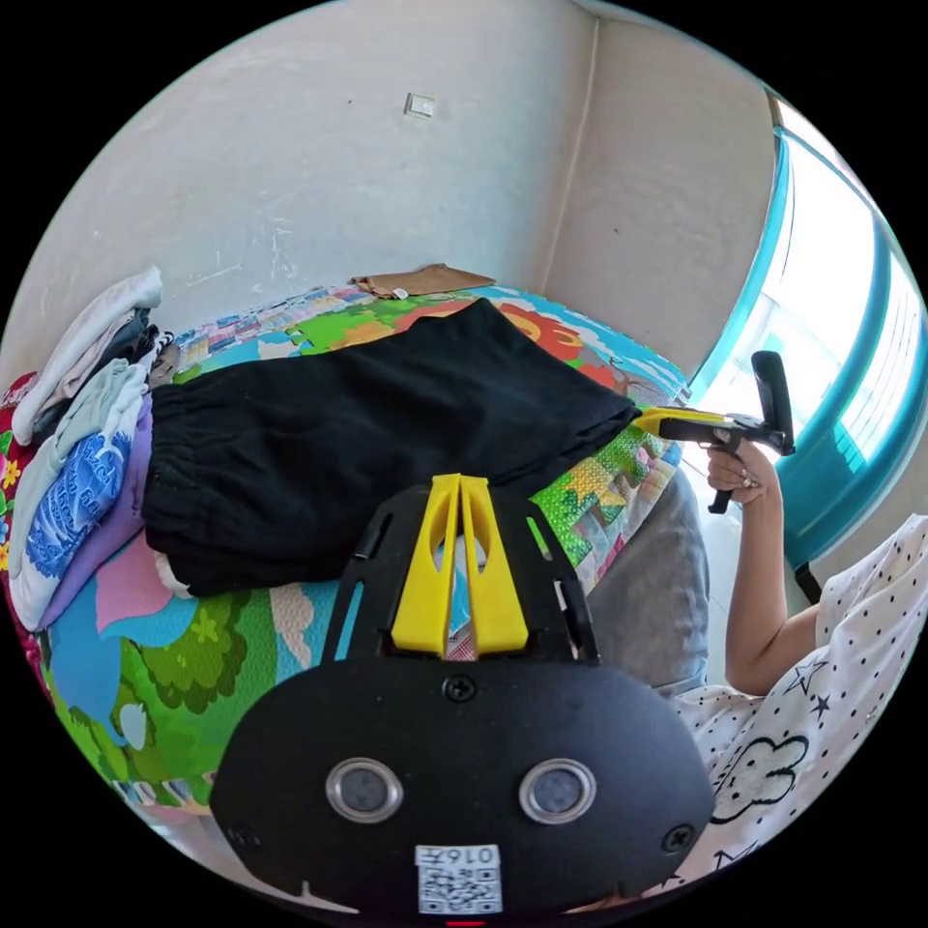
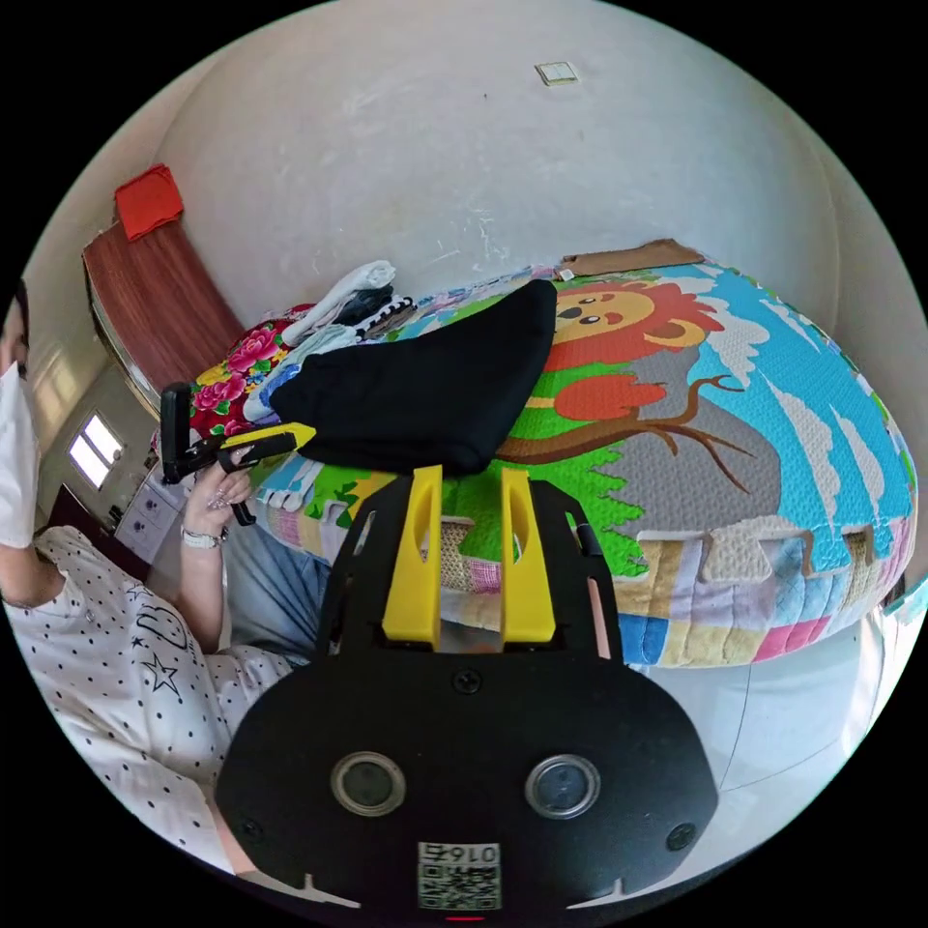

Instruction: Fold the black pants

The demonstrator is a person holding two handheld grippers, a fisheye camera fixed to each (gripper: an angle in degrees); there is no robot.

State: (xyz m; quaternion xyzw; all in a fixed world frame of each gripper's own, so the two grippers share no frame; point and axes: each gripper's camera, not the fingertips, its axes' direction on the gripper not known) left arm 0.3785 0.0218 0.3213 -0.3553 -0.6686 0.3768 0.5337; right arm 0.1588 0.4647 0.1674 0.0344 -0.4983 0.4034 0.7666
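Note:
The black pants (image 1: 367,445) lie folded in a flat bundle on the colourful play mat (image 1: 193,667). In the left gripper view my left gripper (image 1: 460,480) has its yellow jaws pressed together, tips at the near edge of the pants, with no cloth visibly between them. The right gripper view shows the same pants (image 2: 435,387) just beyond my right gripper (image 2: 469,474), whose jaws stand apart and hold nothing. A hand holds the right gripper (image 1: 646,419) by the pants' right corner. The left gripper (image 2: 307,432) shows at the pants' left end.
A stack of folded clothes (image 1: 82,454) sits beside the pants against the wall. A brown flat piece (image 1: 420,280) lies at the mat's far edge. The person (image 1: 802,715) in a dotted top is beside the mat, with a window (image 1: 841,358) behind.

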